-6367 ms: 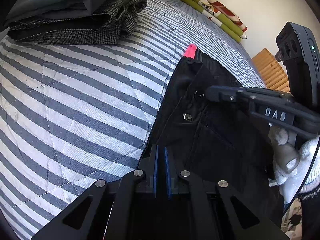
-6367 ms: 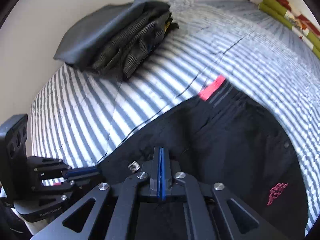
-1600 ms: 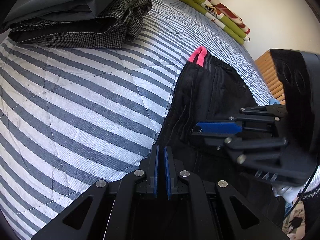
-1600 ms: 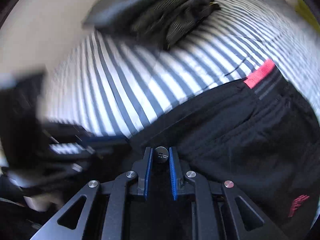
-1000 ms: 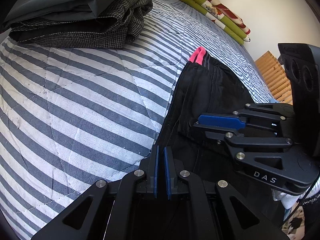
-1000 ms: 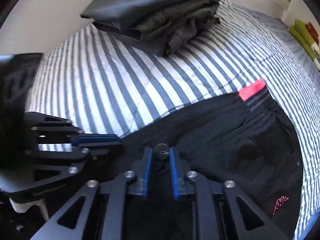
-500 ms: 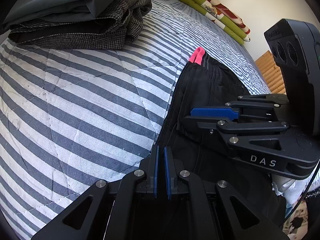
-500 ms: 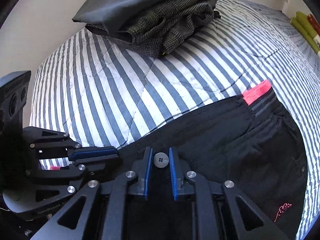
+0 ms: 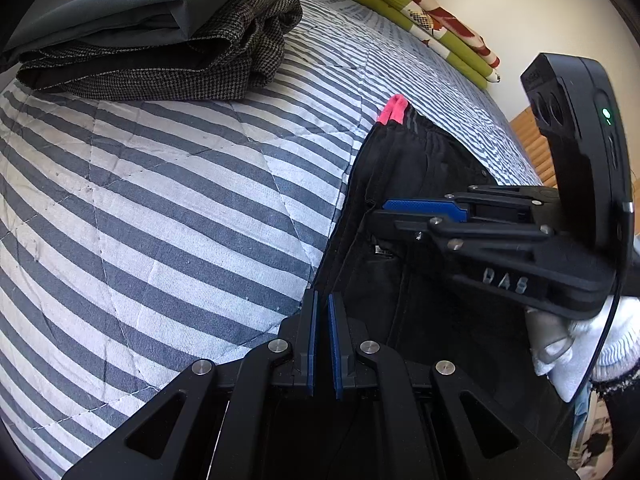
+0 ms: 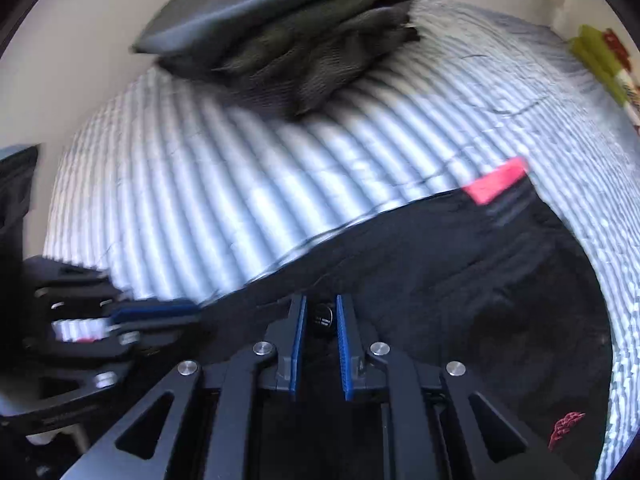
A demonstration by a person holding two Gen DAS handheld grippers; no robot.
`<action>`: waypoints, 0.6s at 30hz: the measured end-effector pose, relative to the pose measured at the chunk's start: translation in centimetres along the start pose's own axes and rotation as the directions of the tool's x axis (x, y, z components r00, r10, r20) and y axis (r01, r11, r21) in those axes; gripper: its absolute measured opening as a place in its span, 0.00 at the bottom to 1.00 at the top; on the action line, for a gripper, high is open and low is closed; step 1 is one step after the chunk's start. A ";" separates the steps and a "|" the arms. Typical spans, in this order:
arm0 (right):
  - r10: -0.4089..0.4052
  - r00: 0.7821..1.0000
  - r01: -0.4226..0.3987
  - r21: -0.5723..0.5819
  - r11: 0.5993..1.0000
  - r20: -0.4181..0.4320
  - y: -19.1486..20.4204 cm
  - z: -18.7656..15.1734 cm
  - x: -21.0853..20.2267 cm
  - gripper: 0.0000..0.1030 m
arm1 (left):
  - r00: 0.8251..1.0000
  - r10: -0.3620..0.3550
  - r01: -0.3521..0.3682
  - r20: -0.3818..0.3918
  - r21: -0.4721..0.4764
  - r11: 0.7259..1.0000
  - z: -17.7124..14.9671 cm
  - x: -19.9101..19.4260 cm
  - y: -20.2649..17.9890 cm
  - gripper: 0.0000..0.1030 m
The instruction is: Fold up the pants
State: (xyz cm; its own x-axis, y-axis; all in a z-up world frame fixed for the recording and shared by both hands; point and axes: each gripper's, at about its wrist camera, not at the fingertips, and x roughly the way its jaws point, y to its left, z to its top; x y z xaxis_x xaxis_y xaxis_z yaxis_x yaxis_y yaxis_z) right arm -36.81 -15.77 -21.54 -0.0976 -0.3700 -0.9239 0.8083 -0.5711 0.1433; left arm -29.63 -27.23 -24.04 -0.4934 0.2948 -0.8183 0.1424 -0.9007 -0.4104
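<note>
Black pants with a pink tab lie on the striped bed cover. My left gripper is shut on the pants' near edge, with dark cloth pinched between its blue pads. In the right wrist view, which is blurred, my right gripper is shut on the pants at the waistband. A round button sits between its pads. The right gripper shows from the side just right of my left one. The left gripper is at the pants' left end.
A stack of folded dark and checked clothes sits at the far left of the bed. A folded green patterned blanket lies along the far wall. Wooden slats show past the bed's right edge. A white-gloved hand holds the right gripper.
The right gripper has shifted a little sideways and rolled slightly, the button staying between its pads; its view is now blurred. The left gripper has kept still.
</note>
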 end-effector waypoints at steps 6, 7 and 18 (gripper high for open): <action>0.036 0.999 -0.037 0.044 0.998 0.024 -1.0 0.0 -0.6 0.11 | 1.000 -0.001 0.001 0.000 0.002 1.000 0.0 -0.1 0.2 0.07; 0.086 0.996 -0.087 0.059 0.994 0.020 -1.1 -0.1 -0.8 0.11 | 1.000 -0.001 0.001 0.001 0.003 1.000 0.0 -0.2 0.2 0.07; 0.274 0.961 -0.274 0.200 0.941 0.024 -2.9 -0.5 -1.1 0.09 | 1.000 -0.003 0.003 0.001 0.004 1.000 0.1 -0.4 0.7 0.07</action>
State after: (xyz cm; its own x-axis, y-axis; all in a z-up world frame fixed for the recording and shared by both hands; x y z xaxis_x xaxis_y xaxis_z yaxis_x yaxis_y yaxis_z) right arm -38.73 -13.37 -21.11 0.1143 -0.5297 -0.8405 0.6708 -0.5828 0.4586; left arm -29.41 -27.98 -23.92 -0.4945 0.2977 -0.8166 0.1373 -0.9010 -0.4116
